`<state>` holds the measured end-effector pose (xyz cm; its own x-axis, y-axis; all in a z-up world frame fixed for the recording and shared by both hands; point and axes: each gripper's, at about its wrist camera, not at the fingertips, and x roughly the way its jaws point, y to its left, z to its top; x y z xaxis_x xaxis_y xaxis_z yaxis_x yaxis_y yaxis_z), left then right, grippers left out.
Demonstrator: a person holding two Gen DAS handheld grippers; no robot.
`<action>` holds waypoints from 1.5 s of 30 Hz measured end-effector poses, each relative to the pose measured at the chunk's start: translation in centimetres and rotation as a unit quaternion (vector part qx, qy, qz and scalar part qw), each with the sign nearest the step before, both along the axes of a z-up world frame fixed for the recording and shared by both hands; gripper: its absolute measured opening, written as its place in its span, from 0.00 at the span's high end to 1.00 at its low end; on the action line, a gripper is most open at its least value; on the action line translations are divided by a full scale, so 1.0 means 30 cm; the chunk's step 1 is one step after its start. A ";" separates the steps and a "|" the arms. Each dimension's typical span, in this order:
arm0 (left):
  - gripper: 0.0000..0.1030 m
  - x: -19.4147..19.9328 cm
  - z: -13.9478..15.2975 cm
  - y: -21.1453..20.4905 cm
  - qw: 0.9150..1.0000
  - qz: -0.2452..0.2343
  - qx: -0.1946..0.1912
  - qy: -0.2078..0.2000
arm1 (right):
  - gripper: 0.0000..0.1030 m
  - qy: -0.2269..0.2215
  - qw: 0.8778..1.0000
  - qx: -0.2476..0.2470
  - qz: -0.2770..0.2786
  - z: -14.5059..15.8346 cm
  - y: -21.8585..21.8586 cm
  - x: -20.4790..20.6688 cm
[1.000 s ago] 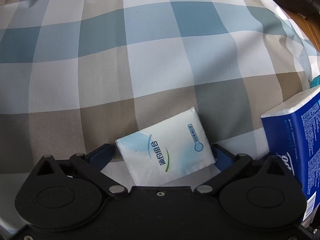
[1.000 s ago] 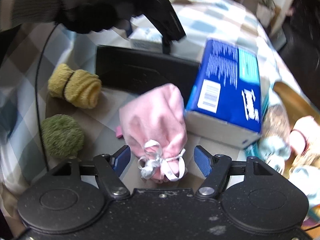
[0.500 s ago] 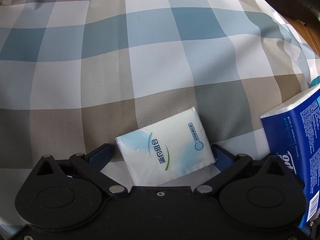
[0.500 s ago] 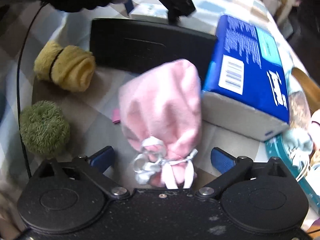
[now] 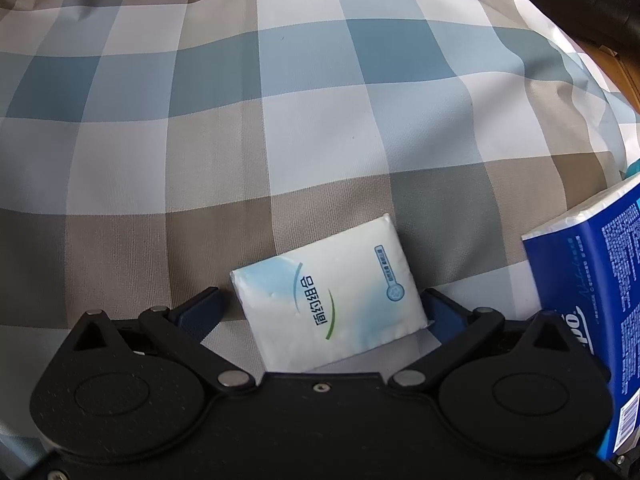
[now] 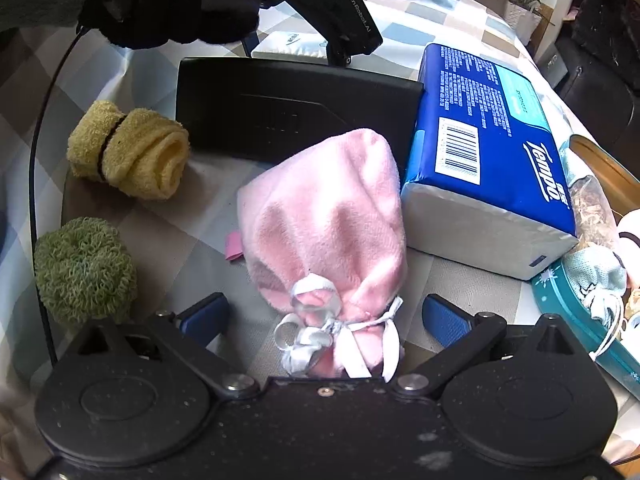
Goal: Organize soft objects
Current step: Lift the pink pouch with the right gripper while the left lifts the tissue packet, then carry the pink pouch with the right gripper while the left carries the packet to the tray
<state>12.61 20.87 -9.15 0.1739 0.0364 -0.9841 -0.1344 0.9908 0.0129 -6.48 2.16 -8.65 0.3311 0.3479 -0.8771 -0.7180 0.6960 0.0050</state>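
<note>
My right gripper has just spread its jaws wide, so the pink pouch lies released on the tablecloth between them. My left gripper clamps the tissue pack, next to place.

Checked cloth, blue, white and tan squares: covers the counter, fills both views. Black flat case: upper centre of the right wrist view, lying on the cloth. Potted plant: upper right. Black cable: left edge.
</note>
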 end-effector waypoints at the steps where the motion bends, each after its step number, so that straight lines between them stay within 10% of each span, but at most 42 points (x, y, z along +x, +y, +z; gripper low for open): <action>1: 0.02 -0.004 -0.002 -0.004 1.000 0.001 0.000 0.003 | 0.00 0.002 1.000 0.001 -0.002 0.000 0.001 -0.001; 11: 0.02 0.005 -0.005 -0.006 1.000 0.013 -0.004 0.011 | 0.01 0.048 0.999 -0.011 -0.015 0.034 0.121 0.082; 18: 0.03 0.048 -0.034 0.037 1.000 0.023 -0.011 0.012 | 0.41 0.041 0.999 -0.013 -0.002 0.077 0.126 0.090; 25: 0.26 0.015 -0.015 0.048 0.999 0.028 -0.023 -0.001 | 0.44 0.059 0.998 -0.013 0.024 0.100 0.014 0.018; 45: 0.28 -0.094 0.284 -0.086 0.995 0.028 -0.007 -0.098 | 0.44 -0.016 0.992 0.119 -0.029 0.328 -0.241 -0.015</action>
<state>9.80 18.28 -0.63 0.3601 0.0377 -0.9321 -0.1877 0.9817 -0.0328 -6.92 -5.06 1.18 0.3828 0.5238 -0.7610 -0.6792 0.7179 0.1525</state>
